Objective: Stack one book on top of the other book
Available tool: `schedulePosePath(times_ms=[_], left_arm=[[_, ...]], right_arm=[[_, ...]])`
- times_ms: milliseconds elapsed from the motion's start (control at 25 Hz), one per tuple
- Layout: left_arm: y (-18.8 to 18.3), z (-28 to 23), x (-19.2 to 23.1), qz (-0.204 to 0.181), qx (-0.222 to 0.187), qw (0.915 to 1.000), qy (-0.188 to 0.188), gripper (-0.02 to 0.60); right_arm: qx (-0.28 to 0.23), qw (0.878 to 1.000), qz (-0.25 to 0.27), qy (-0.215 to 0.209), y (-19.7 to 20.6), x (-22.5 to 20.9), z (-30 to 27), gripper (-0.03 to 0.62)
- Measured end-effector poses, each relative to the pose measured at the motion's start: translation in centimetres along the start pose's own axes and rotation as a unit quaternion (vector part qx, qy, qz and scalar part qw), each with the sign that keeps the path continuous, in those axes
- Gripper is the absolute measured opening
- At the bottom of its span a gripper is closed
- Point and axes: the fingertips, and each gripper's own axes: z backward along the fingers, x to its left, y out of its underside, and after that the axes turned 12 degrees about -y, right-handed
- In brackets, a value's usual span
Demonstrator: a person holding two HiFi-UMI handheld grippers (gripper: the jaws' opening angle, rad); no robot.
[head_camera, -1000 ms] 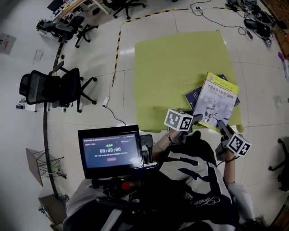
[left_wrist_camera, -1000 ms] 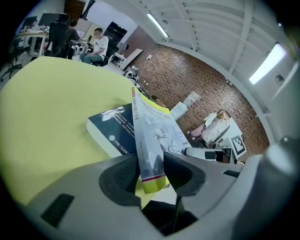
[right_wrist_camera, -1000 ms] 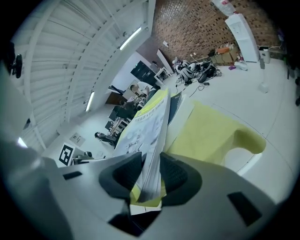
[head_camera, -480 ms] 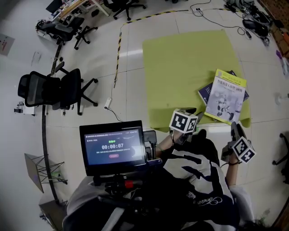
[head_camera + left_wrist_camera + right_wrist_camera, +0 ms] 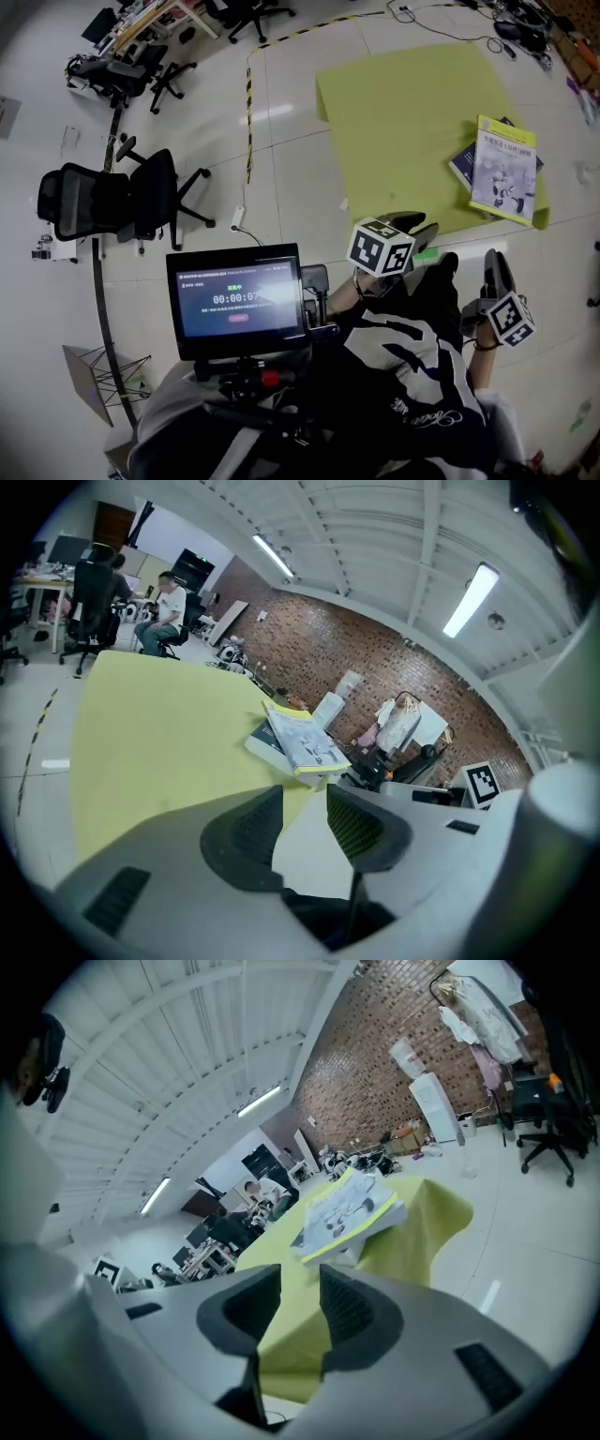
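A white and yellow book (image 5: 506, 167) lies on top of a dark blue book (image 5: 466, 167) near the right edge of the yellow-green table (image 5: 403, 112). Both grippers hang off the table's near edge, close to the person's body. My left gripper (image 5: 424, 228) is open with nothing between its jaws, well short of the books. My right gripper (image 5: 496, 266) is open and empty too, below the stack. The left gripper view shows the top book (image 5: 305, 742) on the blue book (image 5: 262, 749) beyond the open left gripper (image 5: 305, 808). The right gripper view shows the top book (image 5: 352, 1208) beyond the right gripper (image 5: 300, 1288).
A monitor (image 5: 239, 300) on a rig sits in front of the person. Black office chairs (image 5: 112, 197) stand on the white floor at left, with a cable (image 5: 246, 103) trailing past. Seated people (image 5: 169, 607) and desks lie beyond the table; clutter lines the brick wall (image 5: 412, 733).
Both grippers have drawn back from the stacked books toward the person, off the table's near edge. The white and yellow book stays on the blue one.
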Motion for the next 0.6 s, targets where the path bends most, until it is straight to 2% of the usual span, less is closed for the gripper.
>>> schedulePosePath(times_ms=[120, 320, 480, 600], left_arm=[[1.2, 1.3, -0.6, -0.007, 0.002, 0.9998, 0.019, 0.148], [2.1, 2.7, -1.5, -0.003, -0.006, 0.9995, 0.030, 0.080], [2.7, 3.6, -1.2, 0.004, -0.019, 0.9996, 0.022, 0.010], [3.1, 4.1, -0.9, 0.018, -0.026, 0.9993, 0.017, 0.005]], right_arm=[[0.014, 1.000, 0.010, -0.020, 2.7, 2.9, 0.5, 0.104], [0.023, 0.998, 0.023, -0.045, 4.0, 6.5, 1.4, 0.097], [0.032, 0.998, 0.030, -0.044, 5.0, 7.3, 1.9, 0.083], [0.038, 0.997, 0.033, -0.050, 5.5, 7.9, 2.2, 0.074]])
